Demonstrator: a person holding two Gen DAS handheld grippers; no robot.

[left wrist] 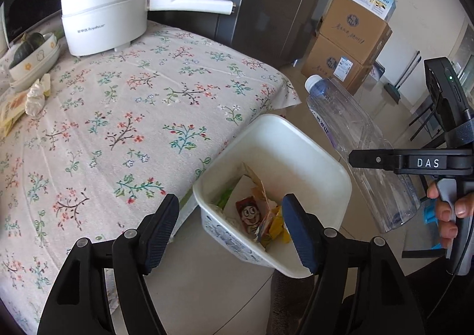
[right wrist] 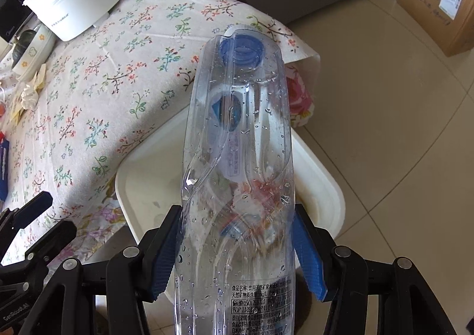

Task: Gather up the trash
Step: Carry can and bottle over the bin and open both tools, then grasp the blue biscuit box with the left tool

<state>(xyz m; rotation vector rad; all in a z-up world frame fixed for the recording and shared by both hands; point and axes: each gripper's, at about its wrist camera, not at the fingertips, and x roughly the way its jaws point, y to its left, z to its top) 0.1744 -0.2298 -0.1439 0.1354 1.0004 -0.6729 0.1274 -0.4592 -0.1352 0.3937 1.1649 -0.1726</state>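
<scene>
A crumpled clear plastic water bottle (right wrist: 237,175), cap end forward, is clamped at its lower body between the blue pads of the right gripper (right wrist: 237,249) and held in the air just above and beside a white bin (left wrist: 326,166) that sits on the tiled floor against the table's corner. The bottle appears to be carried there for dropping in, since the bin already holds snack wrappers (left wrist: 260,219) and scraps of paper. The left gripper (left wrist: 229,231) hangs over the bin's near rim with its jaws spread and nothing between them, apparently free for the next pickup. On the floral tablecloth (left wrist: 124,115), well apart from the bin, a wad of tissue (left wrist: 35,97) and yellow packets (left wrist: 10,115) lie near stacked bowls (left wrist: 35,59), probably the remaining trash. A white electric pot (left wrist: 103,14) stands at the table's far side, and cardboard boxes (left wrist: 349,44) are stacked by the wall.
</scene>
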